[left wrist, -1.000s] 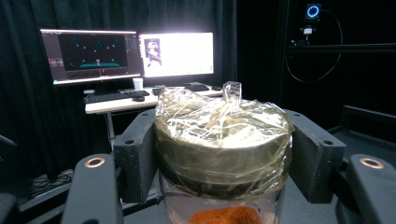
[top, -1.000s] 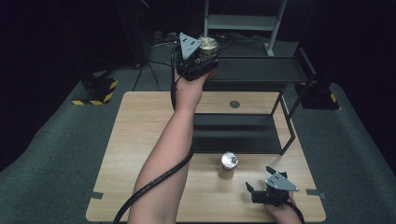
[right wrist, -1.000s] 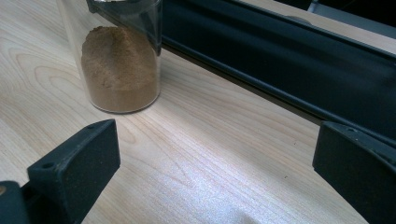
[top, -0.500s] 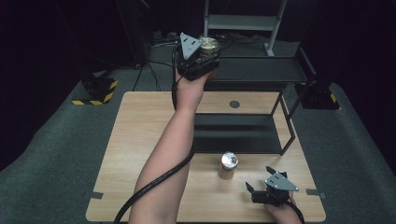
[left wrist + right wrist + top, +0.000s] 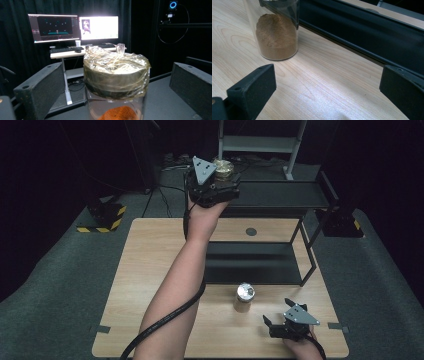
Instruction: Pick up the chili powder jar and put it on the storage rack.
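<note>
A glass jar (image 5: pixel 116 72) with plastic wrap over its lid and orange powder inside stands on the black rack's top shelf (image 5: pixel 280 195). My left gripper (image 5: pixel 222 179) reaches up to it. Its jaws have just been opening and now stand wide on either side of the jar (image 5: pixel 223 168), with the pads (image 5: pixel 40 85) clear of the glass. A second jar (image 5: pixel 244 297) with brown powder (image 5: pixel 277 37) stands on the wooden table (image 5: pixel 150 270) in front of the rack. My right gripper (image 5: pixel 277 312) rests open near the table's front right, a little right of that jar, with nothing between its jaws.
The rack's lower shelf (image 5: pixel 250 262) sits just behind the brown-powder jar. A desk with lit monitors (image 5: pixel 75 27) stands beyond the rack. The left arm and its cable (image 5: pixel 165 320) cross the table's middle. A black-and-yellow block (image 5: pixel 102 217) lies on the floor at the left.
The left gripper's jaws have spread slightly wider around the jar on the top shelf. Both hands and both jars stay where they were.
</note>
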The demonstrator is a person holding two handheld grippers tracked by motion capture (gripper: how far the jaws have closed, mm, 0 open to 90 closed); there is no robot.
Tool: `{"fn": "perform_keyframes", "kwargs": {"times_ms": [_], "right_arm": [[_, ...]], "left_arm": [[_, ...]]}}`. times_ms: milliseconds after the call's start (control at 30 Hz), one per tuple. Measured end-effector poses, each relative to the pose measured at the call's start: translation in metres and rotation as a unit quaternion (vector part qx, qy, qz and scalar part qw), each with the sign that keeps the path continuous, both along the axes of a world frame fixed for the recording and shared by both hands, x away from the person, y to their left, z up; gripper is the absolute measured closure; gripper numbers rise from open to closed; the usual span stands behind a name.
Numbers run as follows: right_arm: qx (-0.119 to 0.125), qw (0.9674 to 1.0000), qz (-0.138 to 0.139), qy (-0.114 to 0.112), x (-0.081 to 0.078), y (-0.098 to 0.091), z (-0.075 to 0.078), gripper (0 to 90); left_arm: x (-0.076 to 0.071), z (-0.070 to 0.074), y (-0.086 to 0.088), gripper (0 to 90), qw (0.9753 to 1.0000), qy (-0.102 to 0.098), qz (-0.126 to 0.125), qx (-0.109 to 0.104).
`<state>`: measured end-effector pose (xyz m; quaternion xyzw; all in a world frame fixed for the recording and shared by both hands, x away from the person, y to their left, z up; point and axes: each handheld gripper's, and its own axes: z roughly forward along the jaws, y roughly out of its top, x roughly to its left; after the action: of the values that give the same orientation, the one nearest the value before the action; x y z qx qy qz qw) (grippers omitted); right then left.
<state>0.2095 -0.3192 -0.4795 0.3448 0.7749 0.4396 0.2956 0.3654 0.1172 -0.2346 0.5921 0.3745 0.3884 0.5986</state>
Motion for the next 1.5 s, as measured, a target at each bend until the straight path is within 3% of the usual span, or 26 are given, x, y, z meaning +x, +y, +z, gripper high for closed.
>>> {"fn": "perform_keyframes", "kwargs": {"times_ms": [567,833,933,1100,1500], "right_arm": [[-0.006,1.0,0.0,-0.003,-0.001,0.002,0.0,0.0],[-0.009,1.0,0.001,-0.004,-0.001,0.003,0.0,0.0],[-0.009,1.0,0.002,-0.004,-0.001,0.003,0.0,0.0],[-0.01,0.9999,0.002,-0.004,-0.001,0.003,0.0,0.0],[-0.011,0.9999,0.004,-0.008,-0.002,0.003,0.0,0.0]], "left_arm": [[-0.041,0.001,0.008,0.4,0.9999,-0.007,-0.009,0.009],[-0.064,-0.006,0.013,0.4,0.9997,-0.017,-0.014,0.008],[-0.074,-0.008,0.013,0.4,0.9996,-0.019,-0.011,0.02],[-0.087,-0.013,0.017,0.4,0.9994,-0.024,-0.016,0.021],[-0.113,-0.032,0.027,0.4,0.9993,-0.018,-0.016,0.029]]}}
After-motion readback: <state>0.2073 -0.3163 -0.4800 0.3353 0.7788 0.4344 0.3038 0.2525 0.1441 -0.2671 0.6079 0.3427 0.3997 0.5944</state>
